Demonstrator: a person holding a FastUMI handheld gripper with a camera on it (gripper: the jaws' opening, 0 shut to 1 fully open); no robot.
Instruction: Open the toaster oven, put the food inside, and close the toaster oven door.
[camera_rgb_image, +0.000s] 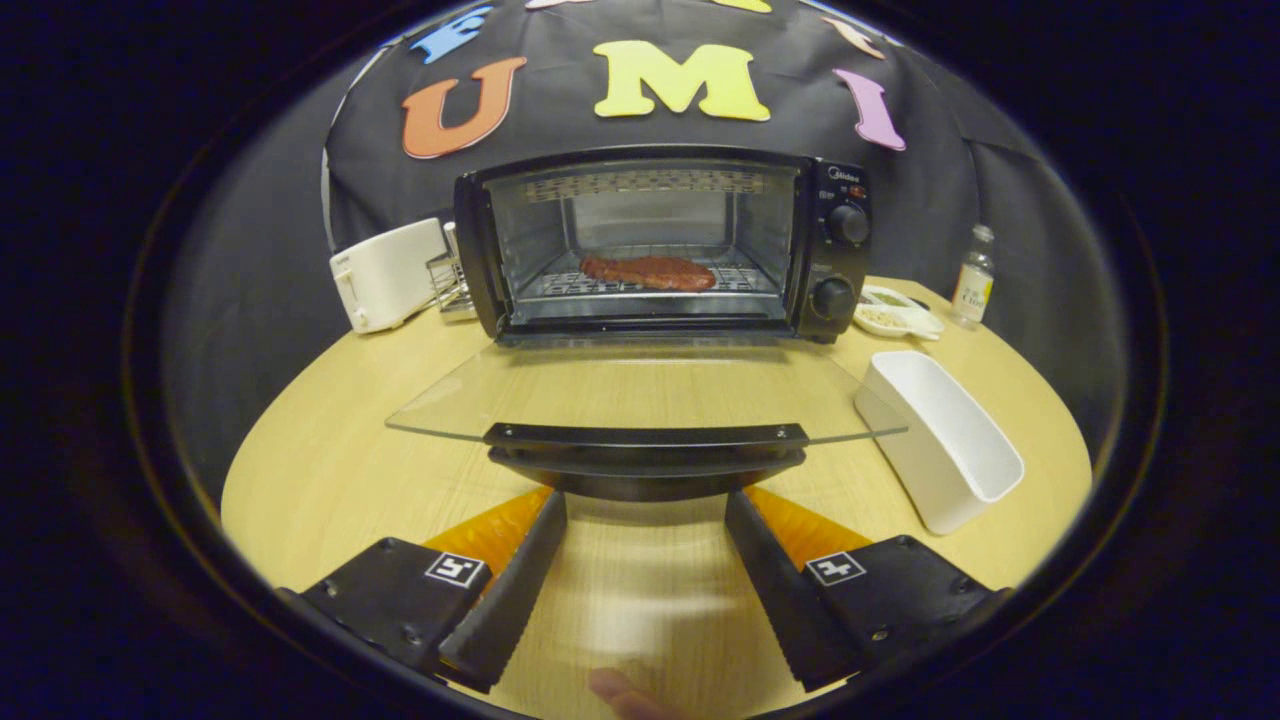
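Black cloth wall (250, 250) behind wooden table (330, 470)

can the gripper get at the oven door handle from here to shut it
Probably yes. The gripper is open, its fingers spread just short of the door handle, which sits at the lowered glass door's front edge with nothing between. The white bin stands off to the side.

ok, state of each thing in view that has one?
toaster oven: open
glass door: folded flat, handle just beyond fingertips
steak: inside on rack
white bin: empty, beside door
bottle: upright, capped
gripper: open, holding nothing
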